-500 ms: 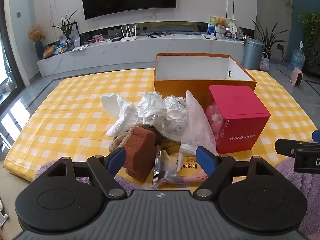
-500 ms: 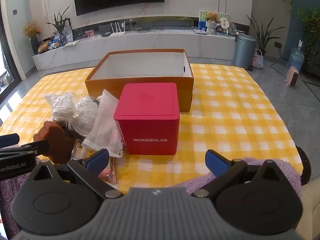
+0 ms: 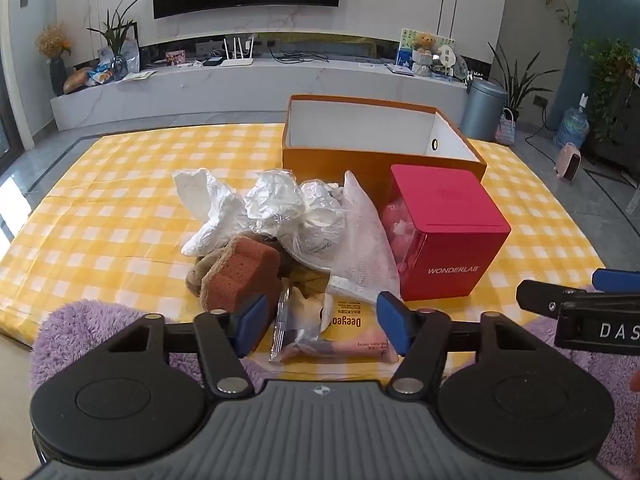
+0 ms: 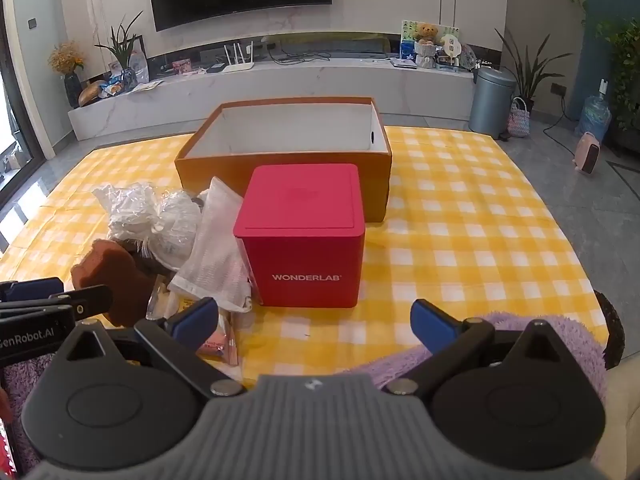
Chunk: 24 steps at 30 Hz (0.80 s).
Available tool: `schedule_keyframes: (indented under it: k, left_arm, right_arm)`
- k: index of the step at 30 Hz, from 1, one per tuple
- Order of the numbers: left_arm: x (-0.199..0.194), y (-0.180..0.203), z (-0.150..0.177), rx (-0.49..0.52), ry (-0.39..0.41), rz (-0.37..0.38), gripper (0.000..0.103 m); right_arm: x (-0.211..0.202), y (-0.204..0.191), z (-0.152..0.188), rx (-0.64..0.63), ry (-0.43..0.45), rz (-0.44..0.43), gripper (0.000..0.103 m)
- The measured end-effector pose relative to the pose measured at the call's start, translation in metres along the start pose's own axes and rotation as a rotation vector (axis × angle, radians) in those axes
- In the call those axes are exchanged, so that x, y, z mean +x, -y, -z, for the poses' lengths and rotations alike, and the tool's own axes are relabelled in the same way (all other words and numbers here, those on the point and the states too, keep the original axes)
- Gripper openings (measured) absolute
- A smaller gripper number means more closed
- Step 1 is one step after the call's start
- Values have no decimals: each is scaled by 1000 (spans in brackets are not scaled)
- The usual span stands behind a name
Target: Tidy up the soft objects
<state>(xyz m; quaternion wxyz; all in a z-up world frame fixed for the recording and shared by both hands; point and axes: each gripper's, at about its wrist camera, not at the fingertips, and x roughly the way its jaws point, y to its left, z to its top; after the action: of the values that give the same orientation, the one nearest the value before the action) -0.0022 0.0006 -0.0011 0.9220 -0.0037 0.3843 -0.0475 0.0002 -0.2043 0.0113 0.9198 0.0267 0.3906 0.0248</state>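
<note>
1. Left wrist view: the left gripper (image 3: 322, 320), jaws wide and holding nothing, hovers over a pink "Deeyeo" packet (image 3: 348, 334) beside a brown sponge (image 3: 240, 268) at the near table edge.
2. Right wrist view: the right gripper (image 4: 314, 322), jaws wide and holding nothing, faces a red "WONDERLAB" box (image 4: 306, 248) before an open orange box (image 4: 280, 160).

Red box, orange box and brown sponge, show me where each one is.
Red box (image 4: 306, 280), right wrist view, front face.
Orange box (image 4: 280, 178), right wrist view, front wall.
Brown sponge (image 3: 240, 272), left wrist view, top.

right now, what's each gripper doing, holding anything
Left gripper: open, holding nothing, above the pink packet.
Right gripper: open, holding nothing.
</note>
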Motion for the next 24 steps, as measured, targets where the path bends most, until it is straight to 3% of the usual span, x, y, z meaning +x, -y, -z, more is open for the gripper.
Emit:
schedule_keyframes:
  k: [24]
  left_arm:
    - [2, -3, 2, 11, -19, -46, 71]
  right_arm:
    - [1, -6, 0, -31, -15, 8, 100]
